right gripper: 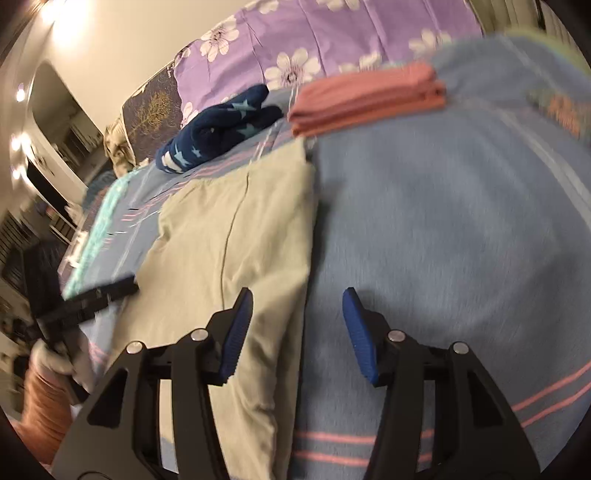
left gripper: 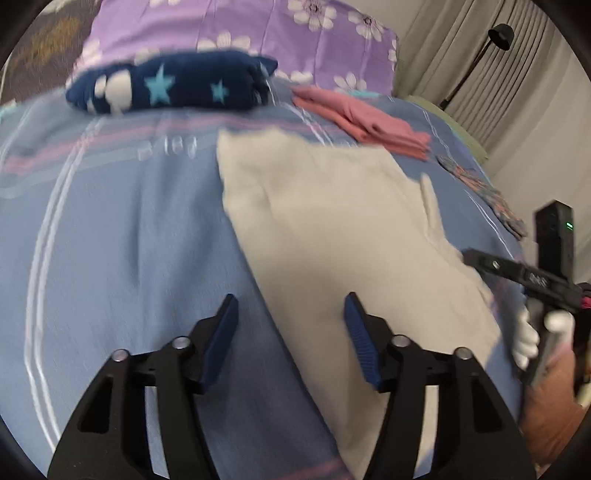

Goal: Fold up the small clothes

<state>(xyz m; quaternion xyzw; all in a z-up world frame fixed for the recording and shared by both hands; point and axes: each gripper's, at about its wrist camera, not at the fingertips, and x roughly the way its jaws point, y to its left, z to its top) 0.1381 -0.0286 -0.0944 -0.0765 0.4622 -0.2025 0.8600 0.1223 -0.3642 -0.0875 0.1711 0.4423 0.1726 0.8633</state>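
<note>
A pale beige garment (left gripper: pixel 332 236) lies flat on the blue bed cover, folded lengthwise; it also shows in the right wrist view (right gripper: pixel 236 240). My left gripper (left gripper: pixel 291 314) is open and empty, hovering over the garment's near left edge. My right gripper (right gripper: pixel 297 306) is open and empty, straddling the garment's right edge. The right gripper shows in the left wrist view (left gripper: pixel 517 273) at the garment's right side, and the left gripper shows in the right wrist view (right gripper: pixel 92 295) at its left side.
A folded pink garment (left gripper: pixel 365 122) and a navy star-patterned bundle (left gripper: pixel 170 86) lie at the back of the blue striped bed cover (left gripper: pixel 110 240). A purple floral pillow (left gripper: pixel 258 29) stands behind them. A small patterned cloth (left gripper: pixel 484 192) lies at the right edge.
</note>
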